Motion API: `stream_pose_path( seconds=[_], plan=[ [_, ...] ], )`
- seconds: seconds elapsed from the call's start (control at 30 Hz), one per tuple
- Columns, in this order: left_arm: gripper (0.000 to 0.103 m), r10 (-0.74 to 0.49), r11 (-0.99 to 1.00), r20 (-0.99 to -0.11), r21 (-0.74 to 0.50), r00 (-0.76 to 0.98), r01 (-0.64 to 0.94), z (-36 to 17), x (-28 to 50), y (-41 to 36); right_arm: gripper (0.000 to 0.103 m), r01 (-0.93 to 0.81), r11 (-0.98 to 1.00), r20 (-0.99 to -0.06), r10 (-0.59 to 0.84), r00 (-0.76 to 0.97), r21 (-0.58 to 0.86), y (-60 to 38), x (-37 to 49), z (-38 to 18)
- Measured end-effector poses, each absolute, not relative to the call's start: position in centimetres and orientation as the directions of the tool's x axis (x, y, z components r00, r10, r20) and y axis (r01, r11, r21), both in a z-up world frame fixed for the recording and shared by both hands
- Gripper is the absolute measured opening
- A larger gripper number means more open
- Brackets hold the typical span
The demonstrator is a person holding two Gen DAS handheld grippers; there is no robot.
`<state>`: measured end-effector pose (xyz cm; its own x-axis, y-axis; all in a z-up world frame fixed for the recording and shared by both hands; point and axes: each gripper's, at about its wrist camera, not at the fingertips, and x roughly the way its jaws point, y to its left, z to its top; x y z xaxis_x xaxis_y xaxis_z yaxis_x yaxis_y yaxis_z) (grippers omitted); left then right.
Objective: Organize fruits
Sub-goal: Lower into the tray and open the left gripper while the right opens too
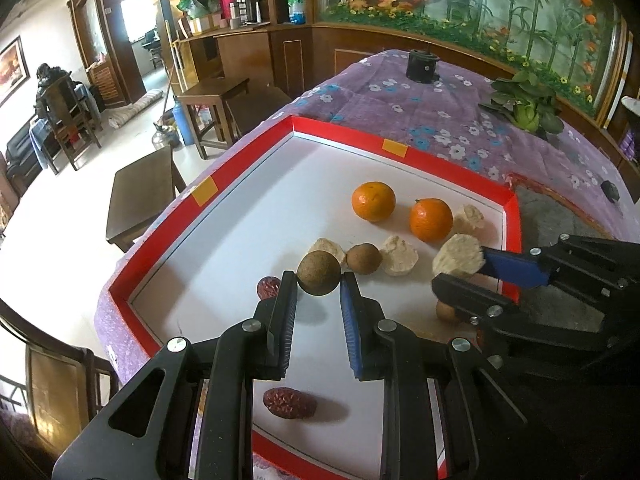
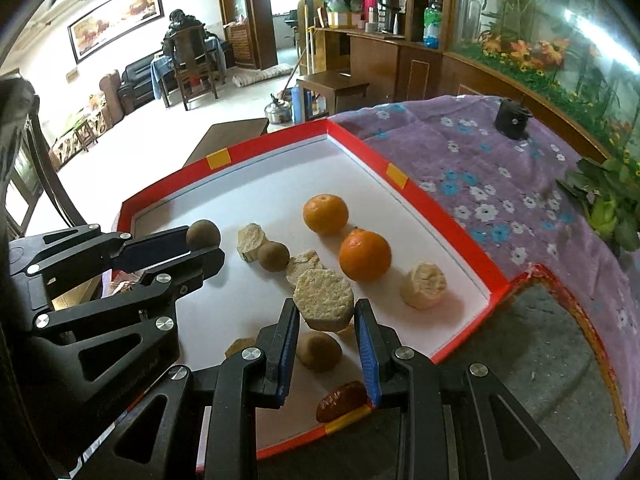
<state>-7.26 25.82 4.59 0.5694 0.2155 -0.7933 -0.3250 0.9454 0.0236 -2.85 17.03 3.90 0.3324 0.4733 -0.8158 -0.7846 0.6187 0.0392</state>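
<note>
Plainly, the round brown fruit looks dull and rough-skinned.

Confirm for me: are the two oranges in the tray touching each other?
Apart. In the left wrist view a strip of white tray floor shows plainly between the far orange and the near orange.

You're in a home living room: black leather sofa at ten o'clock, long framed painting above it.

We are seeing a black cylinder and leafy greens lying near the floral tablecloth's far edge.
</note>
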Motion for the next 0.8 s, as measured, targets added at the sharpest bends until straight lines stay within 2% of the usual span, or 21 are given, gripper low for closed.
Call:
stream_pose_path(
  seconds=[0.17,0.47,0.5,0.57,0.6,0.63,0.8],
  plan=[
    [0.021,0.228,0.939,-0.798,0.03,0.558,-0.342,4.3,-7.0,26.0,0.028,-0.789,0.611,-0.814,0.486,0.317,0.058,17.3,-2.7,3.3],
    [0.022,0.257,0.927,-0.808,0.05,0.53,-0.372,3.8,-7.0,26.3,0.037,-0.774,0.627,-0.806,0.5,0.317,0.085,16.0,-3.2,4.0],
    [0.026,0.26,0.926,-0.807,0.054,0.53,-0.373,3.9,-7.0,26.2,0.037,-0.771,0.631,-0.802,0.503,0.321,0.087,15.7,-3.3,4.1],
    [0.044,0.289,0.921,-0.795,0.079,0.533,-0.382,4.1,-7.3,26.0,0.038,-0.761,0.642,-0.793,0.51,0.335,0.091,15.0,-3.6,4.5],
    [0.058,0.301,0.919,-0.785,0.086,0.541,-0.386,4.3,-7.6,25.9,0.038,-0.756,0.648,-0.788,0.513,0.341,0.095,14.7,-3.7,4.7],
    [0.061,0.307,0.917,-0.772,0.085,0.557,-0.389,4.7,-7.9,25.7,0.038,-0.749,0.655,-0.781,0.519,0.349,0.101,14.2,-3.8,5.0],
    [0.061,0.329,0.914,-0.741,0.094,0.586,-0.394,5.9,-9.0,24.8,0.046,-0.716,0.69,-0.751,0.526,0.4,0.102,12.0,-4.9,5.7]
  ],
)
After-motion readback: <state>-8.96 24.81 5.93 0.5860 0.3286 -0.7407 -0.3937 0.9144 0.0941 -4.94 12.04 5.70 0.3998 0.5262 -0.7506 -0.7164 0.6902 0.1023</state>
